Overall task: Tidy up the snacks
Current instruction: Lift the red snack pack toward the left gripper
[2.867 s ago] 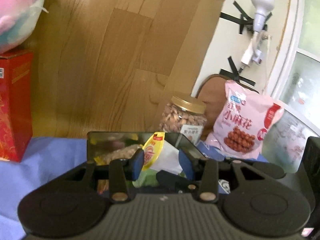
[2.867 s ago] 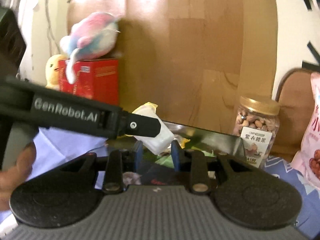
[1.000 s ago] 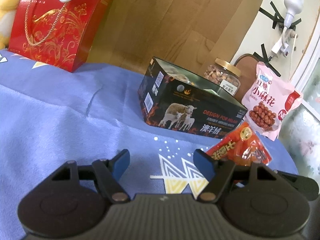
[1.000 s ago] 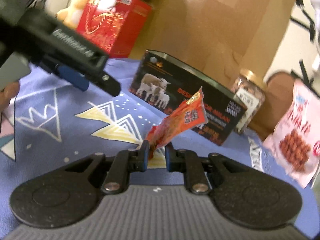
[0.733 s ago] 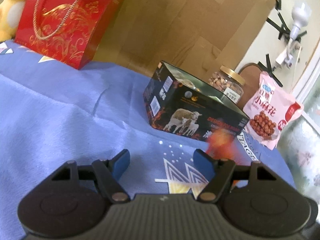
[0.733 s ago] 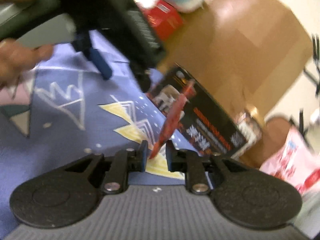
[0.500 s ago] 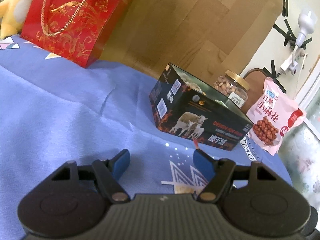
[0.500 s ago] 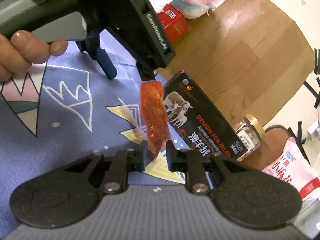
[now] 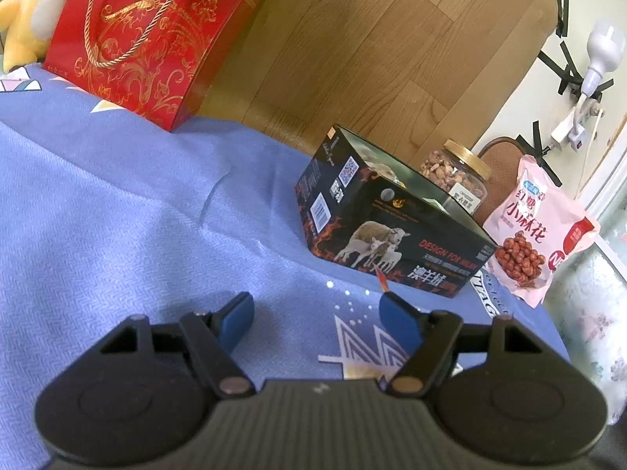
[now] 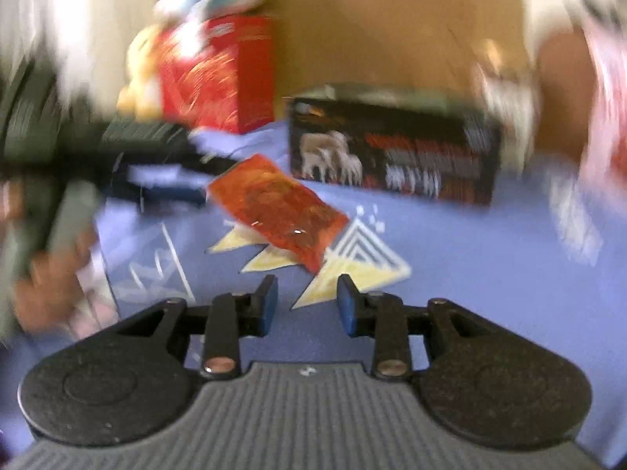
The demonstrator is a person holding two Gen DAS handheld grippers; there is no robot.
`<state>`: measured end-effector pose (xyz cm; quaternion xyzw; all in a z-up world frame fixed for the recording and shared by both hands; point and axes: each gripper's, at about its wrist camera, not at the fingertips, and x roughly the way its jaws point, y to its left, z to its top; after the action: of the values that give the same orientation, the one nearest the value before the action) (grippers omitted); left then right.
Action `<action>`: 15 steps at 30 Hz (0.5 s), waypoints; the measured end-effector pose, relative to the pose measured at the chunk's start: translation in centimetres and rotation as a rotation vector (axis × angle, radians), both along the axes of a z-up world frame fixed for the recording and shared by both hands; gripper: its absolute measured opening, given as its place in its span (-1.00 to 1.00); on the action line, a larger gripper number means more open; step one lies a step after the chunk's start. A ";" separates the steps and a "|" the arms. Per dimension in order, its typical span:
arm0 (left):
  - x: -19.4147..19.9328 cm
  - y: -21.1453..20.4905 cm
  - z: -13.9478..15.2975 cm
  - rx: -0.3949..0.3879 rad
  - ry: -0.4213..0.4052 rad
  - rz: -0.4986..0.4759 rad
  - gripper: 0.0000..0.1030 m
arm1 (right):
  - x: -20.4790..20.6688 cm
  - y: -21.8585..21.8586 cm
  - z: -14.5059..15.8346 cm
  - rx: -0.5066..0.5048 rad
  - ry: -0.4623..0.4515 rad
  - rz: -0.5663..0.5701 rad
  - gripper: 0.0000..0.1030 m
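Right gripper (image 10: pixel 307 305) jaws opening (nothing between), packet (image 10: pixel 278 211) ahead.

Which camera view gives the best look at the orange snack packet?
The right wrist view: the orange snack packet appears whole, though blurred, beyond the opening right gripper. The left wrist view shows only its thin tip.

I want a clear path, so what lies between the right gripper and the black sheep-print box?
In the right wrist view, an orange-red foil snack packet lies on the blue cloth between the opening right gripper and the black sheep-print box.
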<state>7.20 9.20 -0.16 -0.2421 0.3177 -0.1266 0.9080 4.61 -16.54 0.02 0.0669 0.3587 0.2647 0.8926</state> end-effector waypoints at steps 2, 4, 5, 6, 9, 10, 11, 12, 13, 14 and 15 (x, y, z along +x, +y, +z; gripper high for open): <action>0.0 0.1 0.0 -0.004 0.000 0.000 0.42 | 1.2 -1.8 -0.3 0.160 0.115 -0.047 -0.29; -0.1 0.2 0.0 -0.009 0.000 0.001 0.42 | 1.9 -3.1 -0.8 0.287 0.205 -0.082 -0.26; -0.1 0.2 0.0 -0.012 0.001 0.001 0.42 | 2.2 -3.5 -1.2 0.343 0.245 -0.095 -0.26; -0.1 0.2 0.0 -0.014 0.001 0.002 0.42 | 2.6 -3.7 -1.5 0.394 0.284 -0.103 -0.26; -0.1 0.2 0.0 -0.015 0.001 0.001 0.42 | 3.8 -3.4 -2.2 0.493 0.370 -0.107 -0.24; -0.1 0.2 0.0 -0.017 0.001 -0.003 0.42 | 4.0 -2.9 -2.3 0.492 0.378 -0.111 -0.23; -0.1 0.2 0.0 -0.018 0.000 -0.010 0.42 | 4.2 -2.6 -2.2 0.477 0.372 -0.111 -0.23; -0.1 0.0 0.0 -0.022 -0.001 -0.025 0.43 | 4.3 -2.1 -2.1 0.452 0.359 -0.108 -0.23; -0.1 -0.1 0.0 -0.028 -0.003 -0.044 0.43 | 4.2 -1.7 -1.8 0.434 0.341 -0.106 -0.23; -0.1 -0.4 0.0 -0.034 -0.004 -0.067 0.43 | 4.1 -1.4 -1.7 0.422 0.325 -0.110 -0.23; -0.1 -0.6 0.0 -0.044 -0.007 -0.088 0.43 | 4.1 -1.0 -1.6 0.409 0.306 -0.115 -0.25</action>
<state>7.05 8.64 -0.18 -0.2474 0.3222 -0.1741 0.8970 8.67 -17.56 -1.58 0.3054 0.4243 0.2671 0.8095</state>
